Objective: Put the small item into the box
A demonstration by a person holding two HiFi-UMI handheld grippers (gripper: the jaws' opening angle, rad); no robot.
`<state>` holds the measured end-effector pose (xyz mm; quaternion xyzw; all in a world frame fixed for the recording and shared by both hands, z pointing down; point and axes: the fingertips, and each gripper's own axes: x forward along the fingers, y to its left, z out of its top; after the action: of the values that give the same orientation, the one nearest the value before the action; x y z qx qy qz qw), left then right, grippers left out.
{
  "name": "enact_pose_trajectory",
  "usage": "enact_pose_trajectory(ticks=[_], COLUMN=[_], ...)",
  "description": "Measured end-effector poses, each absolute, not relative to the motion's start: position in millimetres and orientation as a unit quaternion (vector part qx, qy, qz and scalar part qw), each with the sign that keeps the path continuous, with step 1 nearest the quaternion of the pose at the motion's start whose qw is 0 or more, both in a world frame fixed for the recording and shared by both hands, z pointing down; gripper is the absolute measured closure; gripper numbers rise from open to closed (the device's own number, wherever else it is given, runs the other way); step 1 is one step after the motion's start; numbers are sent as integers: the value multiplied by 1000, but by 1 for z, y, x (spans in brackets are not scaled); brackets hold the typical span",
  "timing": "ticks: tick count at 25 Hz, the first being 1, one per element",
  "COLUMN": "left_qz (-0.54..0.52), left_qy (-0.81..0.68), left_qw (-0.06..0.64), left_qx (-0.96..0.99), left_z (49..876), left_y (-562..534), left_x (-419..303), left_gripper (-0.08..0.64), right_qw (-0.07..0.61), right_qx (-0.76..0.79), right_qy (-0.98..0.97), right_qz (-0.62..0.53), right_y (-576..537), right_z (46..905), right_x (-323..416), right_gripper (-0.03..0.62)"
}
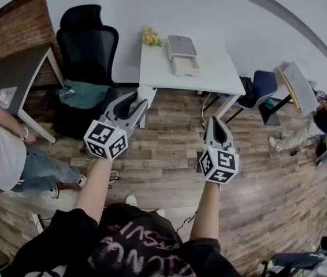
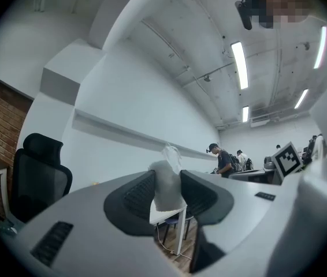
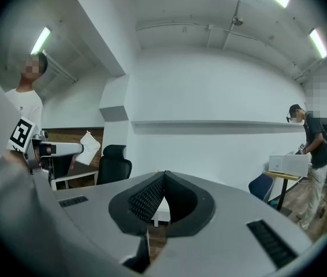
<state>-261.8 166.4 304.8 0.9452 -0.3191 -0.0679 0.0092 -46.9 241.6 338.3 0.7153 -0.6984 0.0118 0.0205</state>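
Wood floor (image 1: 169, 154), white table (image 1: 158, 68) with box (image 1: 185, 65); left claw (image 1: 137, 101) grips white packet (image 2: 166, 183), right claw (image 1: 216, 120) closed.

Glossy wood-plank floor (image 1: 279, 172), rough brick wall (image 1: 13, 25), smooth matt table (image 1: 215, 74), mesh chair (image 1: 88, 42), matt plastic left gripper (image 1: 136, 100)

A small white soft packet (image 2: 166, 189) was pinched upright between the jaws of the left gripper (image 1: 137, 100), raised in the air and well apart from a shallow white rectangular box (image 1: 185, 66) that sat open, lid tipped back, on a white table (image 1: 215, 77).
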Motion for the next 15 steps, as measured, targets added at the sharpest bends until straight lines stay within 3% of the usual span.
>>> enact_pose_trajectory(ticks=[15], left_qz=[-68], left_qy=[-300], left_qw=[14], left_qx=[951], left_z=[313], left_y=[115], left_x=[-253], left_gripper=[416], right_qw=[30], right_qx=[729], right_qy=[-684], right_qz=[7], right_y=[195], right_z=[345], right_x=[-40], right_gripper=[581])
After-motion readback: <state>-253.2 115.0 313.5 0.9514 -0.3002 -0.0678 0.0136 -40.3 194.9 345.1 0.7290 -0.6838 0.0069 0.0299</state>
